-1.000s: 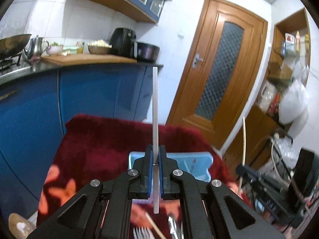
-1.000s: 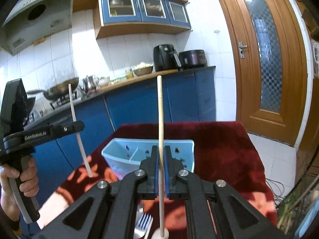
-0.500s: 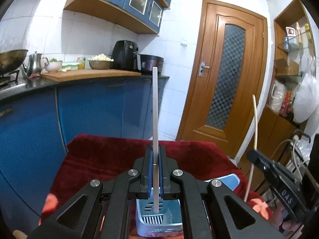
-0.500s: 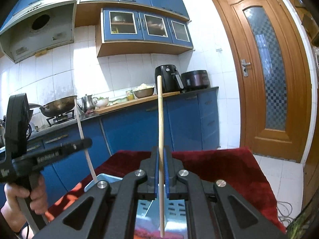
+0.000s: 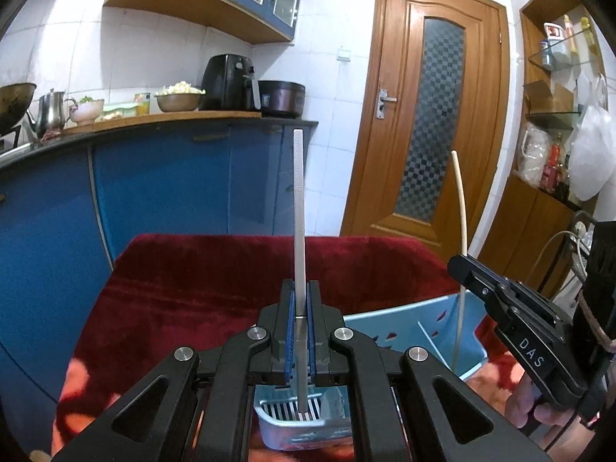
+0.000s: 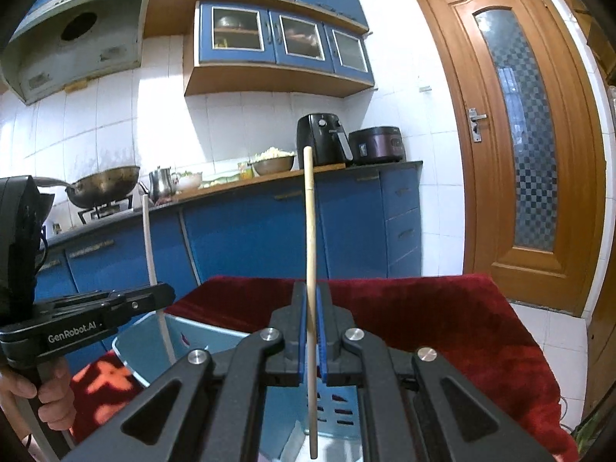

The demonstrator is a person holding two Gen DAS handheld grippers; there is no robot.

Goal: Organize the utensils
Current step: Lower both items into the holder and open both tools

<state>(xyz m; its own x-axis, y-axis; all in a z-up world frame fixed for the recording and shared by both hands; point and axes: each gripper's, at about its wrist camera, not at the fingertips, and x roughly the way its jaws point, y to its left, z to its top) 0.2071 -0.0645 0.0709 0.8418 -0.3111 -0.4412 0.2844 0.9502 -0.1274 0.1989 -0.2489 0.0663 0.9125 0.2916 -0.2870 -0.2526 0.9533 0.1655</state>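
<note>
**Two chopsticks hanging upright over the blue caddy**

A red cloth (image 5: pixel 215 281) is covering the table, and the light-blue utensil caddy (image 5: pixel 404 327) is sitting on it, directly below both tools. The left gripper (image 5: pixel 299 331) is clamping a grey metal chopstick (image 5: pixel 298 208), long axis upright, its tip over a slotted compartment. The right gripper (image 6: pixel 312 340) is pinching a wooden chopstick (image 6: pixel 309 231) likewise, tip inside the caddy's rim. Only the left view is showing the slotted floor; only the right is showing the person's left hand (image 6: pixel 50 396).

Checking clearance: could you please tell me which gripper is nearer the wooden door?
Right. The right gripper hangs over the blue holder's end on the side of the door. The left gripper is over its other end, towards the wok.
</note>
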